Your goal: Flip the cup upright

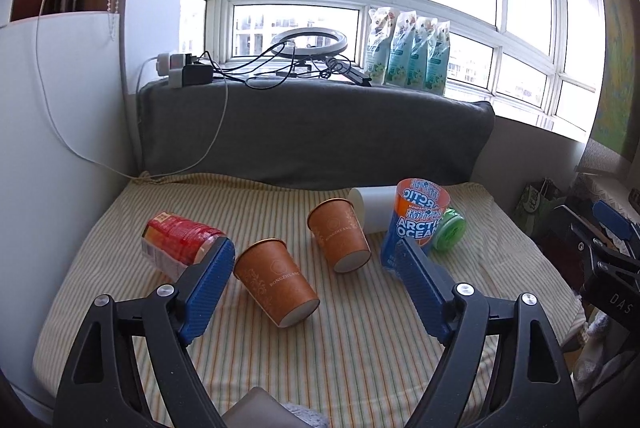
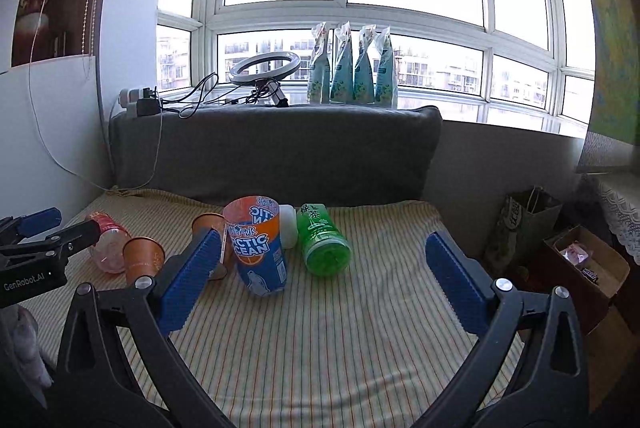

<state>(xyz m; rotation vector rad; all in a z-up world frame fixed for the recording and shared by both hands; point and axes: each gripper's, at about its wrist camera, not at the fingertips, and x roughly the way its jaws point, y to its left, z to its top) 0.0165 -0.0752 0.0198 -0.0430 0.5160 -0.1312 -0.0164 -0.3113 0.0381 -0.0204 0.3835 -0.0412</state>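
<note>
Several cups sit on a striped cloth [image 1: 360, 348]. Two brown paper cups [image 1: 276, 280] [image 1: 340, 234] lean tilted, mouths up and away. A red cup [image 1: 180, 242] lies on its side at the left. A blue and orange Arctic Ocean cup [image 1: 416, 224] [image 2: 258, 244] stands upright, slightly leaning. A white cup [image 1: 374, 206] and a green cup [image 1: 450, 230] [image 2: 324, 244] lie on their sides. My left gripper [image 1: 316, 268] is open and empty, just short of the brown cups. My right gripper [image 2: 324, 260] is open and empty in front of the green cup.
A grey cushion [image 1: 312, 132] backs the cloth. The sill holds a ring light [image 1: 308, 42], cables, a power strip and refill pouches [image 1: 408, 52]. A white wall [image 1: 60, 148] stands left. Paper bag [image 2: 524, 224] and cardboard box [image 2: 584, 260] sit right, past the cloth's edge.
</note>
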